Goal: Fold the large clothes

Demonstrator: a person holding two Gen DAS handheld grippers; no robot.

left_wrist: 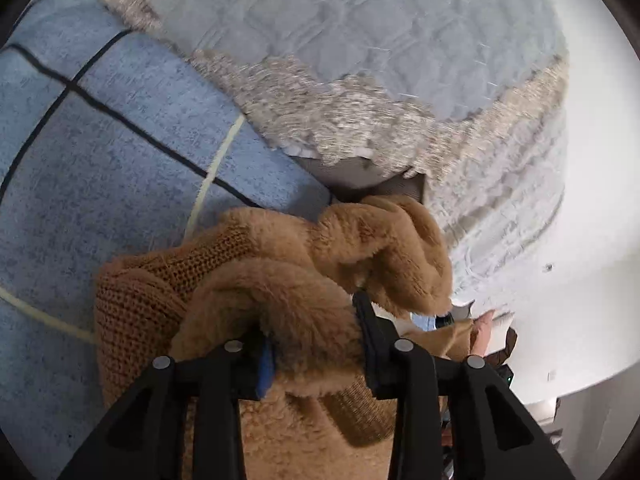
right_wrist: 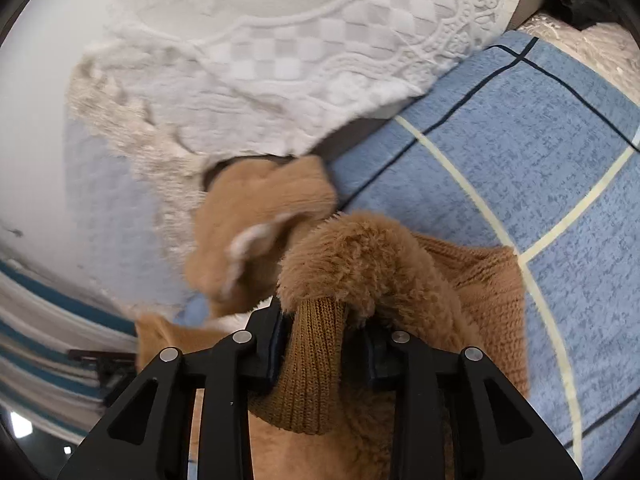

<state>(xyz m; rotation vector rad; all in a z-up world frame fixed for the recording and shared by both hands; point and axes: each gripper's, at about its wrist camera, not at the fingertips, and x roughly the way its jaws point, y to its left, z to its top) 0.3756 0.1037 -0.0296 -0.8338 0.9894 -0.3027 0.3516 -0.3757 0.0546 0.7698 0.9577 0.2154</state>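
Observation:
A tan fleece garment (left_wrist: 288,280) with brown ribbed knit trim hangs bunched over the blue plaid bed cover (left_wrist: 100,160). My left gripper (left_wrist: 316,344) is shut on a thick fold of the fleece, which fills the space between its fingers. My right gripper (right_wrist: 324,332) is shut on the brown ribbed cuff (right_wrist: 316,364) of the same garment (right_wrist: 360,256), with fleece bulging over the fingertips. Part of the garment is blurred at the left of the right wrist view. Both fingertips are mostly hidden by cloth.
A white textured quilt (right_wrist: 280,40) and a beige shaggy blanket (left_wrist: 352,120) lie beyond the garment. A white wall (left_wrist: 592,200) stands at the right in the left wrist view. The blue plaid cover (right_wrist: 520,160) also shows in the right wrist view, with striped fabric (right_wrist: 44,340) low at the left.

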